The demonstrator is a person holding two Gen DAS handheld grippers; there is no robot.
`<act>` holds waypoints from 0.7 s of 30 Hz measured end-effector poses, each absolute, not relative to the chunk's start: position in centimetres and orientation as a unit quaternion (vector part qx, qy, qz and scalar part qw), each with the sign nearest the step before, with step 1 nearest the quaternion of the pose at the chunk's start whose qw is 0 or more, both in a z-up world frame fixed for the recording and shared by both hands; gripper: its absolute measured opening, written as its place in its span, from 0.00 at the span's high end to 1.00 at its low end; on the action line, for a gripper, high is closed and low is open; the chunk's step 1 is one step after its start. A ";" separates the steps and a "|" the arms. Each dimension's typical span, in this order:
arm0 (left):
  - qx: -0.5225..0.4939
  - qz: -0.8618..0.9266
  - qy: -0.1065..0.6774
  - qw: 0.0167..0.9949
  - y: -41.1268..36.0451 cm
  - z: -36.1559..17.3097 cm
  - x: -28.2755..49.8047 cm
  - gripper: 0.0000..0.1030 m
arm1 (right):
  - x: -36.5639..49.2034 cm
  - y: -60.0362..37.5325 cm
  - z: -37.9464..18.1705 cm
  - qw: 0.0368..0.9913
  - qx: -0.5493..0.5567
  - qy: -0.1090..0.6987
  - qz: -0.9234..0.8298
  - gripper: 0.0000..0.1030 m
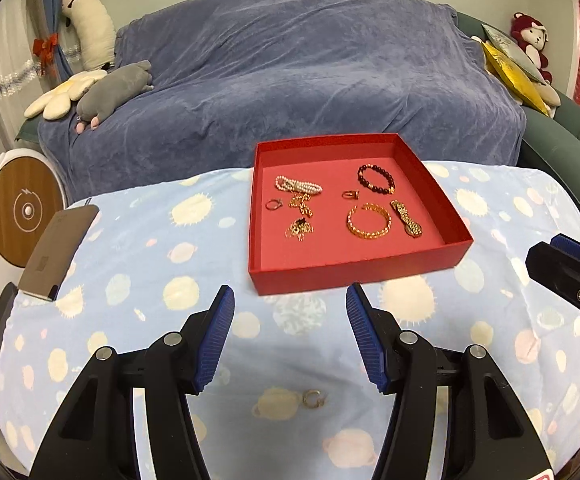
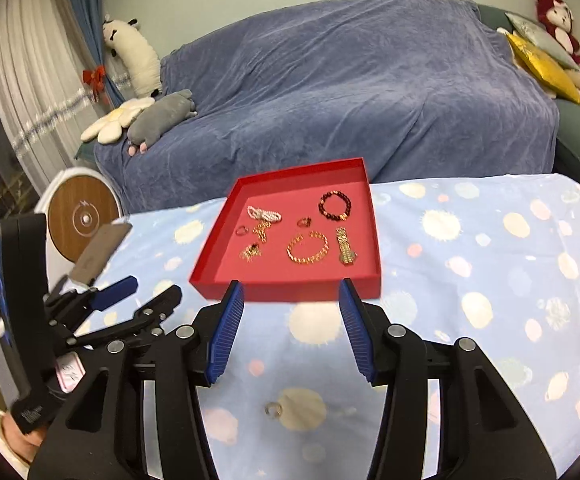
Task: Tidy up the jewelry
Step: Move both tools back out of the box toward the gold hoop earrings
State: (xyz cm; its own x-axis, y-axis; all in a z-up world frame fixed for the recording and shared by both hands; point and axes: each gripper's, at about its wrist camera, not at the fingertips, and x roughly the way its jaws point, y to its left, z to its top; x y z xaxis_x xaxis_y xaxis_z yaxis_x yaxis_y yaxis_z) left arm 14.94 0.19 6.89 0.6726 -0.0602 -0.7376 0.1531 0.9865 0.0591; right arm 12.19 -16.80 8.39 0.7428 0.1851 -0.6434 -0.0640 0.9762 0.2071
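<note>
A red tray stands on the spotted blue cloth. It holds a pearl bracelet, a dark bead bracelet, a gold chain bracelet, a gold watch, rings and gold chains. A small gold ring lies on the cloth between the fingers of my left gripper, which is open and empty. Another ring lies on the cloth below my right gripper, also open and empty. Both grippers sit short of the tray's near wall.
A brown card lies at the cloth's left edge. Behind the table is a sofa under a blue cover with plush toys and cushions. A white round device stands at the left.
</note>
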 end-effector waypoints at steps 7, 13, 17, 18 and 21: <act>0.027 -0.048 0.399 0.915 1.5 6.5 12.5 0.45 | 10.4 -16.9 6.8 0.923 0.082 0.368 0.076 0.54; 0.036 -0.040 0.392 0.918 2.0 6.2 12.1 0.45 | 9.9 -16.1 5.6 0.922 0.055 0.375 0.083 0.54; 0.030 -0.039 0.396 0.917 2.6 5.9 12.3 0.38 | 9.8 -15.1 4.4 0.916 0.039 0.388 0.094 0.54; 0.032 -0.037 0.396 0.917 2.8 5.8 12.2 0.36 | 9.7 -14.7 4.0 0.915 0.033 0.390 0.098 0.54; 0.036 -0.037 0.402 0.914 3.3 5.4 12.2 0.35 | 9.5 -13.8 2.8 0.908 0.021 0.403 0.110 0.54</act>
